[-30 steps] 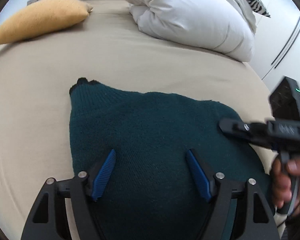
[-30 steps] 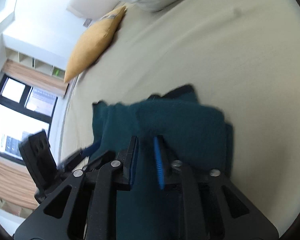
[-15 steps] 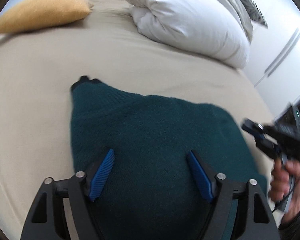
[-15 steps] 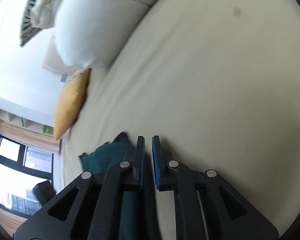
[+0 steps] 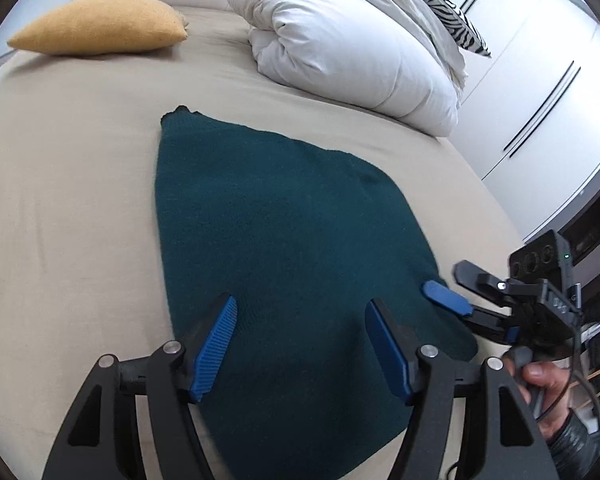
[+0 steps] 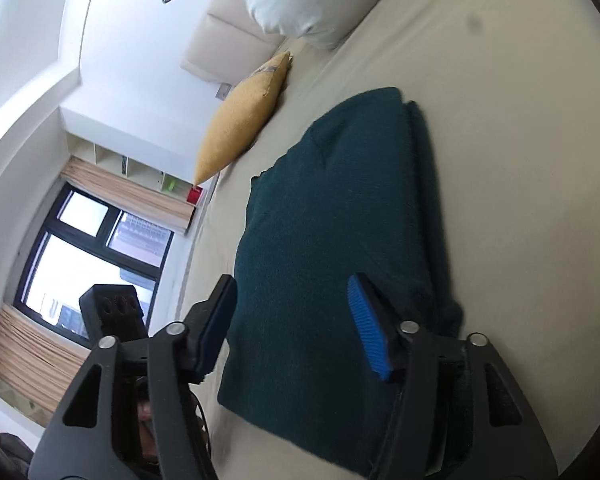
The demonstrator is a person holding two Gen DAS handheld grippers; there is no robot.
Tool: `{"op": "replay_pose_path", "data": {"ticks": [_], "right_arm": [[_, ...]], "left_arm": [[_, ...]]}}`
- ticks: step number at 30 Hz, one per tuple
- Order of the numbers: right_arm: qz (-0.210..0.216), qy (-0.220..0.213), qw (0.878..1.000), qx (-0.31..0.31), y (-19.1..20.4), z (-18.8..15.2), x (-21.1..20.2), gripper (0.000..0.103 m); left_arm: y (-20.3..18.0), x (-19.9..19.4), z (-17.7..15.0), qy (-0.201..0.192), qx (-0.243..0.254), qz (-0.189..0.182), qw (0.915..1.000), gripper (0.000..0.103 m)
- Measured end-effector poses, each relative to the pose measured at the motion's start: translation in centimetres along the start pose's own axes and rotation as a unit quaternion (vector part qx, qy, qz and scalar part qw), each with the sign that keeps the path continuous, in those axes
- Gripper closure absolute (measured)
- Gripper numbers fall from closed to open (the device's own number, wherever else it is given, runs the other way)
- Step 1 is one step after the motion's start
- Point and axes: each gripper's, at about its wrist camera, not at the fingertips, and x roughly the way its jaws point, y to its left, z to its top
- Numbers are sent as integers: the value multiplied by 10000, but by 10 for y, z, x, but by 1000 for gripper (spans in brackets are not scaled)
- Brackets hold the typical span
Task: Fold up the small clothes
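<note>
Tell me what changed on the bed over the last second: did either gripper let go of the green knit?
The right gripper has just been opening: a second ago its jaws were nearly shut over the dark green knit, now they stand apart above it, pressing nothing. The left gripper has just been closing slightly but remains open over the knit. The knit lies folded on the bed; yellow cushion and white duvet unchanged.
</note>
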Motion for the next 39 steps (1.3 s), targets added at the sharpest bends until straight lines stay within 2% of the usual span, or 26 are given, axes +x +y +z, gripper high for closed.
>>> {"op": "replay_pose_path", "data": {"ticks": [5, 7, 8, 9, 10, 11, 12, 15, 18, 19, 21, 23, 25, 26, 28, 29, 31, 34, 37, 39], "right_arm": [[-216, 103, 9996, -122, -3, -21, -18, 49], [-242, 123, 9995, -180, -11, -31, -28, 49], [-423, 93, 9988, -236, -10, -34, -37, 49], [-837, 81, 9962, -246, -8, -35, -37, 42], [-1265, 62, 9918, -197, -10, -33, -48, 42], [-1196, -39, 9927, -129, -14, -30, -60, 42], [-1136, -183, 9933, -71, -17, -27, -69, 42], [-1195, -412, 9920, -29, -14, -4, -78, 39], [-839, -117, 9964, -23, -5, 24, -50, 35], [-753, 44, 9971, -30, -6, 32, -37, 34], [-940, 332, 9950, 56, -12, 46, -9, 33], [-898, 659, 9933, 309, -22, 57, 18, 33], [-961, 707, 9926, 240, -22, 61, 30, 36], [-1034, 800, 9913, 136, -19, 63, 39, 38], [-1253, 992, 9871, -36, -15, 62, 48, 55], [-1512, 1110, 9821, -192, -13, 61, 52, 60], [-1705, 1167, 9780, -271, -12, 60, 53, 70], [-2026, 1129, 9713, -525, 0, 57, 56, 76], [-2694, 1006, 9507, -1160, 32, 46, 64, 80], [-3070, 913, 9344, -1561, 53, 38, 65, 81]], "left_arm": [[0, -1, -15, -34, 523, 317, 9981, 34], [3, -9, -21, -35, 565, 462, 9973, 34], [7, -17, -23, -29, 490, 511, 9975, 34], [11, -26, -24, -79, 410, 428, 9982, 34], [16, -34, -25, -188, 348, 369, 9985, 32], [23, -41, -24, -316, 269, 423, 9982, 28], [31, -43, -20, -357, 142, 490, 9981, 20], [52, -32, -2, -170, -427, 135, 9989, 18], [60, -15, 16, 101, -883, -476, 9949, 15], [60, -7, 21, 222, -938, -539, 9939, 15], [56, 8, 29, 407, -882, -465, 9942, 15], [60, 28, 32, 731, -952, -449, 9918, 16], [64, 35, 33, 695, -1097, -535, 9901, 16], [64, 37, 34, 672, -1150, -517, 9897, 18], [60, 41, 36, 731, -1144, -481, 9896, 29], [57, 43, 37, 767, -1099, -409, 9901, 31], [52, 43, 40, 826, -985, -280, 9913, 38], [47, 39, 41, 841, -896, -154, 9923, 49], [37, 25, 43, 794, -738, -28, 9941, 61], [32, 11, 41, 752, -598, 69, 9953, 65]]}}
